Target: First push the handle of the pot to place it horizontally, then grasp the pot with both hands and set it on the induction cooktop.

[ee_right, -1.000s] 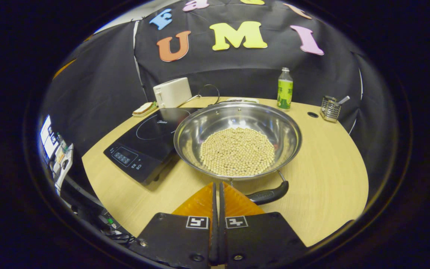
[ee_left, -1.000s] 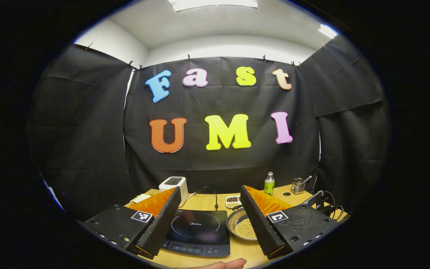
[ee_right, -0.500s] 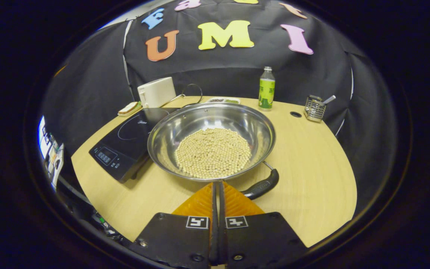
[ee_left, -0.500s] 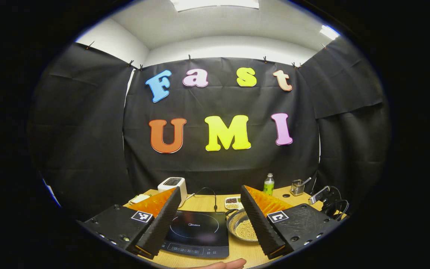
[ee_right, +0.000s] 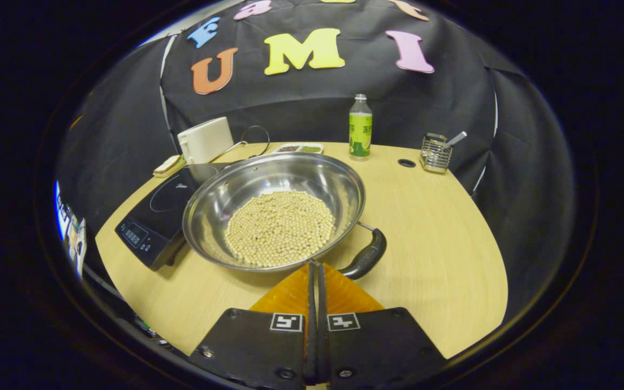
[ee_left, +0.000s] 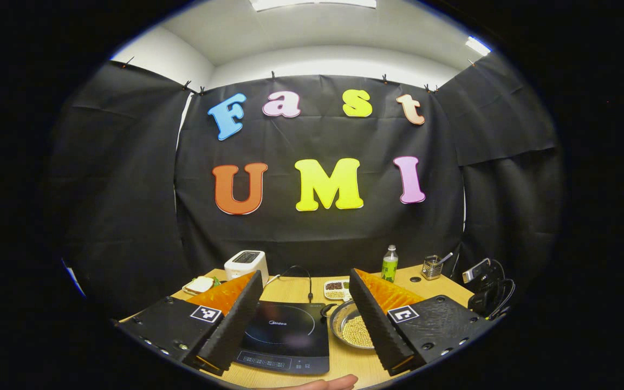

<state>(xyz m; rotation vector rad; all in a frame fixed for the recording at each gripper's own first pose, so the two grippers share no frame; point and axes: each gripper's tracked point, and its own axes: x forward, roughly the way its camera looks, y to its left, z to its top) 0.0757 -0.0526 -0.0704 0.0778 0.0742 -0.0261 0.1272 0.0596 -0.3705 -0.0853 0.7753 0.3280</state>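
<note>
Left gripper view: the left tongs (ee_left: 305, 319) stand wide open and hold nothing, hovering above the near edge of the counter (ee_left: 296, 290). Between their fingers lies the induction cooktop (ee_left: 285, 337), close to that near edge, and just to its right sits the pot (ee_left: 351, 330), half hidden by the right-hand finger. A fingertip of the person's hand (ee_left: 325, 383) shows at the bottom. By my reading these tongs are waiting; their turn comes with the two-handed lift.

Right gripper view: the right tongs (ee_right: 314, 273) are closed tight, finger against finger, with nothing between them. Their tips sit at the pot's (ee_right: 274, 208) near rim, just beside the inner end of the pot handle (ee_right: 366, 257); whether they touch either I cannot tell. The step in hand looks like the first one, pushing the handle round. The handle points toward the counter's near right, slanted rather than level across the view, so I judge the push unfinished. The next move calls for a sideways sweep of the closed tips against the handle, low and gentle enough that the pot turns instead of sliding.

The pot is a wide, shallow, shiny steel pan with a black handle, its floor covered by a heap of small pale beans (ee_right: 279, 227). It rests on the counter, its left side touching or overlapping the cooktop's (ee_right: 155, 216) right edge.
</note>
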